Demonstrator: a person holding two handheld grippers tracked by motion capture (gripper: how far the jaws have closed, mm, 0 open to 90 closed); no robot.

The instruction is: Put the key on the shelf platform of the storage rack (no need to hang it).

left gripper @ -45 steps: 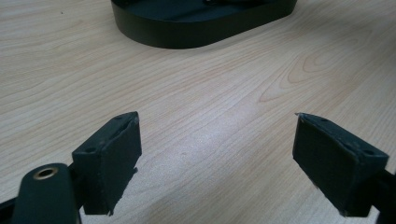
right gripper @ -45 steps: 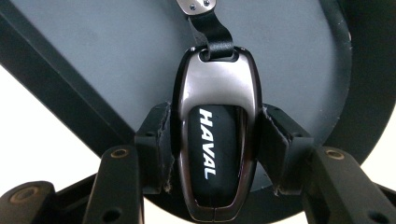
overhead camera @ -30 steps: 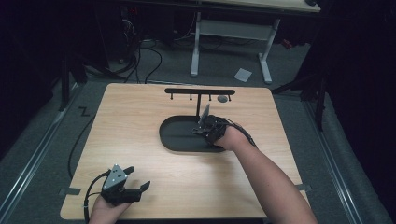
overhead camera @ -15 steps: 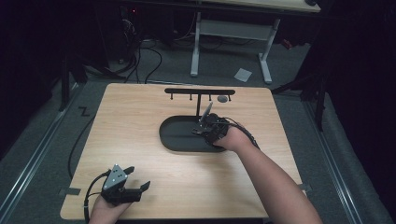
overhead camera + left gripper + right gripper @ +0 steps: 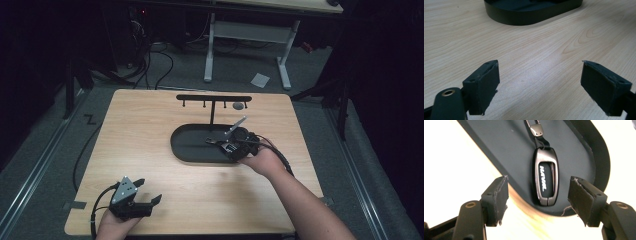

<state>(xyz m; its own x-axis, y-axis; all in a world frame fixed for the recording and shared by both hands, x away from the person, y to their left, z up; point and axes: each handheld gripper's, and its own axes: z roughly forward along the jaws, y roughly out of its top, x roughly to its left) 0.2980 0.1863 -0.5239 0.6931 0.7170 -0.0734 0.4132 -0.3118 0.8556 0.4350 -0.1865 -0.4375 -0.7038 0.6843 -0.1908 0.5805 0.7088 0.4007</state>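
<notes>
While the dark metal key fob with white lettering and a short strap and clip [image 5: 545,177] is lying flat inside the black oval tray [image 5: 192,150], close to the tray's rounded right end, the right gripper [image 5: 537,195] is hovering just above it. Its jaws are standing apart on either side of the fob, pads clear of the metal, and they have just been opening, so the fob is lying released between them rather than being grasped. In the high view that right gripper [image 5: 235,146] is sitting over the right end of the tray, the person's forearm reaching in from the bottom right.

Rising from the tray's far side is a thin black T-shaped stand with small hooks along its bar [image 5: 212,98], and a small grey object [image 5: 238,105] is hanging near the bar's right end.

Over at the near left corner of the pale wooden desk [image 5: 140,125], well apart from the tray, the left gripper [image 5: 141,197] is resting low over bare wood, its jaws spread wide and gripping nothing, the tray's rim showing ahead of them.
</notes>
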